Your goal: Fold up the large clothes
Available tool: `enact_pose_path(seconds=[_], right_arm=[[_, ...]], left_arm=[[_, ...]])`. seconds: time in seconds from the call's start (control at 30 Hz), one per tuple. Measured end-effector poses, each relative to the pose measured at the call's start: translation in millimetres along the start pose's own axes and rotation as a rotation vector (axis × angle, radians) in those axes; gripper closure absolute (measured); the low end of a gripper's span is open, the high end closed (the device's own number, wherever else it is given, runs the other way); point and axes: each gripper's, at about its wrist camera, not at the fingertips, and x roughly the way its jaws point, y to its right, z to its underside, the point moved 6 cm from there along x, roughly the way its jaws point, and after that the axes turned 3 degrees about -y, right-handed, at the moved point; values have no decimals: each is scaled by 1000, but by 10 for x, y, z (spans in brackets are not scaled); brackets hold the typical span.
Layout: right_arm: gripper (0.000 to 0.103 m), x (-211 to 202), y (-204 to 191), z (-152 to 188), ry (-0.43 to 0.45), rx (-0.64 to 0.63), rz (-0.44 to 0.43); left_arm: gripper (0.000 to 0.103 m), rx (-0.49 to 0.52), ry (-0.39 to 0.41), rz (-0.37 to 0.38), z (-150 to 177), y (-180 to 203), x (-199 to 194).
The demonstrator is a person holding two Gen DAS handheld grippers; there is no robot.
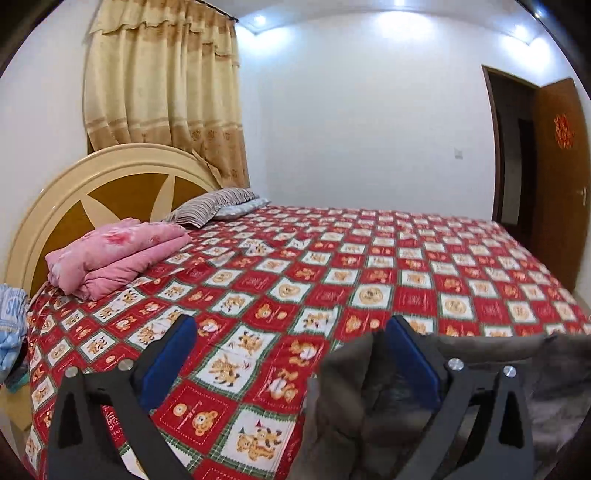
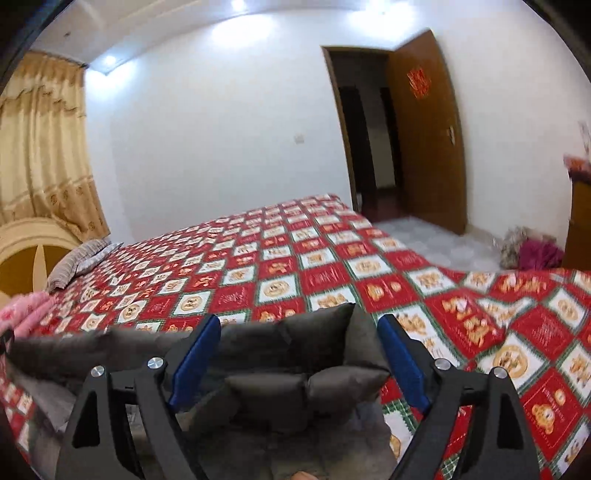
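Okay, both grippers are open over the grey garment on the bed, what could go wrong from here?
1. The grey garment lies bunched in puffy folds between the right gripper's open fingers, so a grab may catch several layers at once.
2. In the left view the cloth rides up against one finger of the left gripper, so it may snag and drag.
3. The glossy bed cover might let the garment slide.

I face the bed (image 1: 369,266) with its red checked cover. At its head: a cream headboard (image 1: 74,192), beige curtain (image 1: 162,81) and pillows (image 1: 210,203). Beyond the bed: a white wall (image 1: 362,122) and an open brown door (image 2: 428,129). Ceiling spotlights (image 2: 236,5) are lit.
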Motion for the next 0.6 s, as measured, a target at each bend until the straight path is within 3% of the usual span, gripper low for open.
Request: enact_pose_path(seconds=[0.13, 0.27, 0.33, 0.47, 0.6], right_arm=[[16, -162, -218, 27, 32, -69, -43], [16, -275, -474, 222, 3, -120, -144], [16, -171, -684, 423, -89, -195, -168], [16, 329, -857, 650, -298, -259, -119], [16, 627, -873, 596, -369, -249, -85]], left_arm=[[0, 10, 37, -17, -2, 0, -100], [0, 34, -5, 53, 230, 180, -110], [0, 103, -73, 76, 431, 417, 14], [0, 192, -169, 88, 585, 756, 242], [0, 249, -187, 58, 549, 997, 458]])
